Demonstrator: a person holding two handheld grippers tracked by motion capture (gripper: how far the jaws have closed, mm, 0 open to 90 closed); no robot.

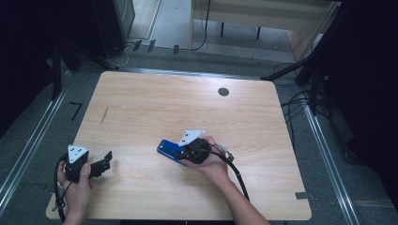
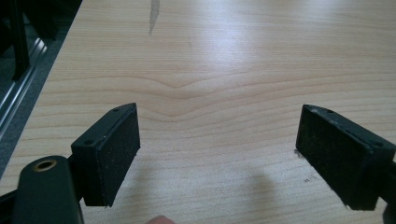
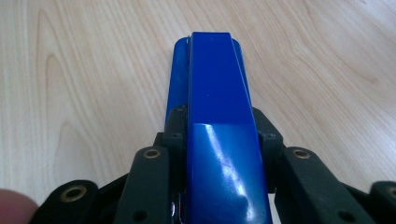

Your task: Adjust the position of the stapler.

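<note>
Clamping blue stapler (image 3: 217,130), right hand-held gripper (image 3: 219,135); table (image 1: 141,103).

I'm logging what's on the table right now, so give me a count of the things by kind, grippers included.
Blue stapler: 1, clamped in the right gripper
Grippers: 2, the right one and the left gripper, which is open over bare wood
Table: 1
Total: 4
</note>
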